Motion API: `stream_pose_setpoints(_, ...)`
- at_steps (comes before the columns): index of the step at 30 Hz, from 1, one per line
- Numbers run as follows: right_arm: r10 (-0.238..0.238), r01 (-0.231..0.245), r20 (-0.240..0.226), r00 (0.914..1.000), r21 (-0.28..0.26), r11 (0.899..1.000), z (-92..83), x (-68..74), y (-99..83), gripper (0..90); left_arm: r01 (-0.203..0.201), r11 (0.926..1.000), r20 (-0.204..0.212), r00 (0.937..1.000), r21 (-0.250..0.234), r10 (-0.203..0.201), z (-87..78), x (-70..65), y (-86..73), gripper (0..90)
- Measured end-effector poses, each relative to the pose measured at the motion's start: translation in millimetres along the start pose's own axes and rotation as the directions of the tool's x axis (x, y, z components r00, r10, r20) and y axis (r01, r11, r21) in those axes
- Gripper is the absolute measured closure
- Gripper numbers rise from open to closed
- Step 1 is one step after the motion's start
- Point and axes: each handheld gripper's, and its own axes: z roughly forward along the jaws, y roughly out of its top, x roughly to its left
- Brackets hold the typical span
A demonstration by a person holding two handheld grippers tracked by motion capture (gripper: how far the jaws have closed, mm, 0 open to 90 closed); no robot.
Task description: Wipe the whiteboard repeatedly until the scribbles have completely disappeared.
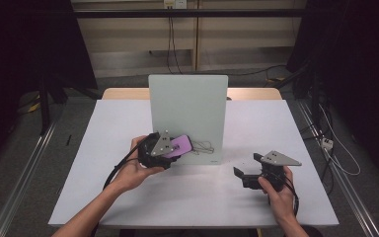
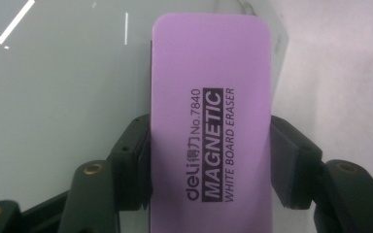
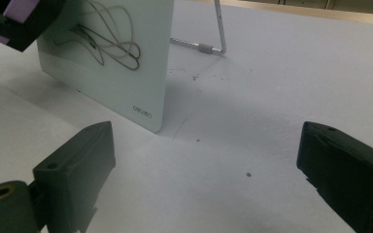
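- Between my left jaws sits the eraser (image 2: pixel 211 121), a purple magnetic whiteboard eraser, clamped across its narrow sides with a pad pressing each long edge; the printed face looks up at my camera.
- My left gripper (image 1: pixel 164 148) holds it at the lower left of the board (image 1: pixel 187 106), a pale glass whiteboard propped upright on the tabletop (image 1: pixel 103 173). From the left gripper view the eraser looks flat against the board, though I cannot see the felt side to confirm contact.
- The scribble (image 3: pixel 108 41), a looping grey pen line, lies just beside the eraser, toward the board's lower right corner. I judge the step in hand is wiping it off.
- To do that well I would keep the eraser flat and square, press evenly, and sweep across the loops in overlapping passes. I would push gently: the board leans on a thin wire stand (image 3: pixel 209 34) and could slide or tip backward.
- My grip is near the eraser's lower end, so a hard stroke may twist it; I would keep the strokes short.
- My right gripper (image 1: pixel 256 173) rests on the tabletop, well apart from the board, its jaws spread wide around nothing. It could steady the board's right edge if it starts to shift.
- Containers: I see none; nothing here holds anything else.
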Motion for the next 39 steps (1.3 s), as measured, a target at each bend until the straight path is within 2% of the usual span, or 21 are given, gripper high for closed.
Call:
stream_pose_setpoints(2,0.003,-0.003,0.000,1.0000,0.002,1.000,0.1,0.0,0.0,6.4,-0.001,1.0000,-0.011,0.9999,-0.009,0.001,-2.4,3.5,3.5,41.1)
stream_pose_setpoints(6,-0.006,0.006,-0.002,1.0000,0.003,1.000,0.2,0.2,0.1,6.4,0.028,0.9988,-0.010,0.9995,-0.040,-0.028,-5.5,9.7,5.8,41.1)
stream_pose_setpoints(7,-0.006,0.006,-0.002,1.0000,0.003,1.000,0.2,0.2,0.0,6.4,0.022,0.9991,-0.012,0.9997,-0.038,-0.022,-5.5,9.4,5.7,41.1)
stream_pose_setpoints(9,-0.004,0.004,-0.002,1.0000,0.003,1.000,0.2,0.1,-0.1,6.4,0.017,0.9992,-0.014,0.9997,-0.035,-0.017,-4.5,7.7,5.2,41.1)
stream_pose_setpoints(15,-0.003,0.003,-0.005,1.0000,0.008,1.000,0.4,0.9,0.0,6.4,-0.001,1.0000,0.023,0.9997,-0.009,0.001,5.7,-2.7,1.5,41.1)
stream_pose_setpoints(20,-0.005,0.005,-0.006,1.0000,0.004,1.000,0.3,0.1,-0.1,6.4,-0.038,0.9988,0.055,0.9978,0.029,0.037,16.4,-13.3,0.7,41.1)
stream_pose_setpoints(25,-0.003,0.003,-0.005,1.0000,0.002,1.000,0.0,-0.2,-0.3,6.4,-0.040,0.9988,0.071,0.9967,0.028,0.038,22.7,-18.9,0.0,41.2)
stream_pose_setpoints(32,-0.001,0.001,-0.008,1.0000,0.009,1.000,0.3,0.7,-0.4,6.4,-0.058,0.9965,0.099,0.9937,0.061,0.052,31.5,-29.2,-3.9,41.1)
stream_pose_setpoints(36,-0.002,0.002,-0.009,1.0000,0.010,1.000,0.5,0.6,-0.5,6.4,-0.058,0.9962,0.108,0.9928,0.065,0.051,32.2,-29.2,-4.3,41.1)
stream_pose_setpoints(39,-0.002,0.002,-0.009,1.0000,0.010,1.000,0.4,0.5,-0.5,6.4,-0.041,0.9979,0.092,0.9951,0.050,0.036,27.6,-25.0,-3.2,41.2)
